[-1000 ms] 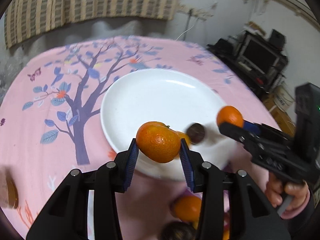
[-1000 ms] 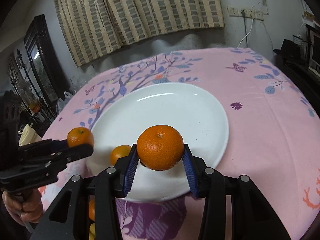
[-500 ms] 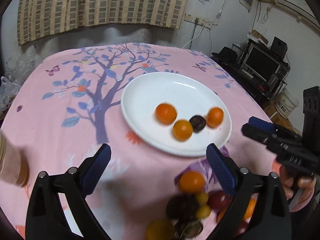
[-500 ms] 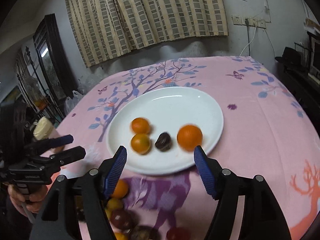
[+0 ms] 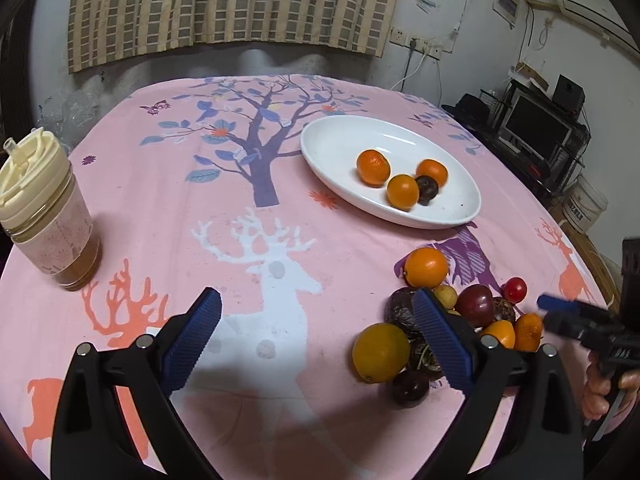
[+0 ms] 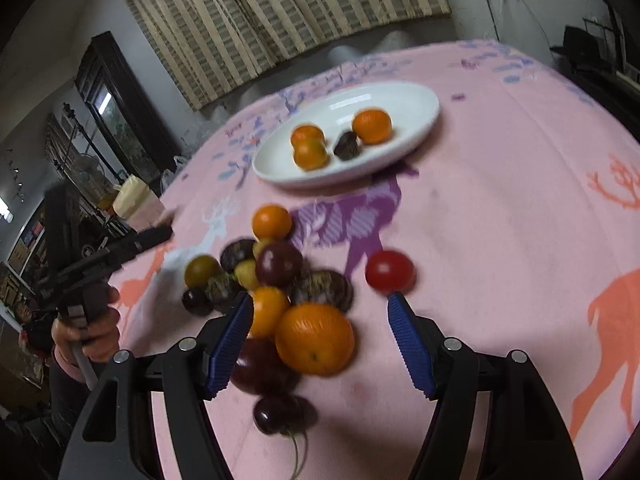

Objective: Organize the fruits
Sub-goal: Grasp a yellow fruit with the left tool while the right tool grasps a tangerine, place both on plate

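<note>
A white plate (image 5: 320, 148) on the pink tablecloth holds three small oranges (image 5: 373, 167) and one dark fruit (image 5: 426, 189). Nearer to me lies a pile of fruit (image 5: 460, 312): oranges, dark passion fruits, small yellow ones and a red cherry tomato (image 6: 390, 272). My left gripper (image 5: 316, 308) is open and empty over the cloth, left of the pile. My right gripper (image 6: 320, 305) is open above the pile, and a large orange (image 6: 316, 338) shows between its fingers without touching the pads. Each view also catches the other gripper: the right gripper (image 5: 554, 314) and the left gripper (image 6: 164, 224).
A jar with a cream lid (image 5: 44, 208) stands at the left edge of the table. A person's hand (image 6: 94, 332) grips the left tool's handle. Striped curtains hang behind the table, and shelves with a screen (image 5: 536, 128) stand at the right.
Both grippers were shut on oranges above the plate. They opened, the oranges now lie on the plate, and both grippers drew back toward the near pile.
</note>
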`<action>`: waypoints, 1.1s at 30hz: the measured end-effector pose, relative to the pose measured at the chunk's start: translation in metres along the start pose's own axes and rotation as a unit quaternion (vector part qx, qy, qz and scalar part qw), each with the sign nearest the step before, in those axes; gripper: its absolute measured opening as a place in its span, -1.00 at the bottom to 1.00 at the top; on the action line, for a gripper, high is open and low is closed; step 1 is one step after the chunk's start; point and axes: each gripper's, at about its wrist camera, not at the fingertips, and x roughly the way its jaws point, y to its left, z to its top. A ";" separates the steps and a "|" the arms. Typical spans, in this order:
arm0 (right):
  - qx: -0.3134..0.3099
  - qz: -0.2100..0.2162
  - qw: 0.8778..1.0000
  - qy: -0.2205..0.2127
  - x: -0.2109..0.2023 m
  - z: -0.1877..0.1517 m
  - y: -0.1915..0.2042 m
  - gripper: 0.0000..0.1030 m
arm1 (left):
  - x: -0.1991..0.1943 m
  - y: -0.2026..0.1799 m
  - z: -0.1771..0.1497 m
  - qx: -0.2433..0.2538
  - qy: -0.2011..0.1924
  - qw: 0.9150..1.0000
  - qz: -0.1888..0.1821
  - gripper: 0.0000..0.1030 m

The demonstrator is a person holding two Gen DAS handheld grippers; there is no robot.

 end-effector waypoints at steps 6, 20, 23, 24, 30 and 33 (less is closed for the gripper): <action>-0.011 0.005 1.000 0.019 0.004 -0.008 0.004 0.36 | -0.001 0.004 0.000 -0.009 0.003 1.000 -0.008 0.84; 0.028 0.041 0.998 0.045 0.015 -0.008 -0.008 -0.14 | 0.012 -0.011 -0.010 0.007 0.046 0.997 -0.065 0.84; 0.034 0.043 0.998 0.042 0.014 -0.009 -0.010 -0.14 | 0.017 -0.017 -0.013 0.017 0.060 0.995 -0.075 0.64; 0.034 0.041 0.998 0.041 0.014 -0.009 -0.010 -0.14 | 0.019 -0.019 -0.014 0.021 0.068 0.994 -0.084 0.36; 0.024 0.034 0.998 0.039 0.013 -0.010 -0.008 -0.14 | 0.029 -0.027 -0.020 0.033 0.093 0.991 -0.095 0.12; 0.021 0.032 0.999 0.039 0.013 -0.010 -0.007 -0.14 | 0.033 -0.025 -0.020 0.027 0.102 0.990 -0.099 0.06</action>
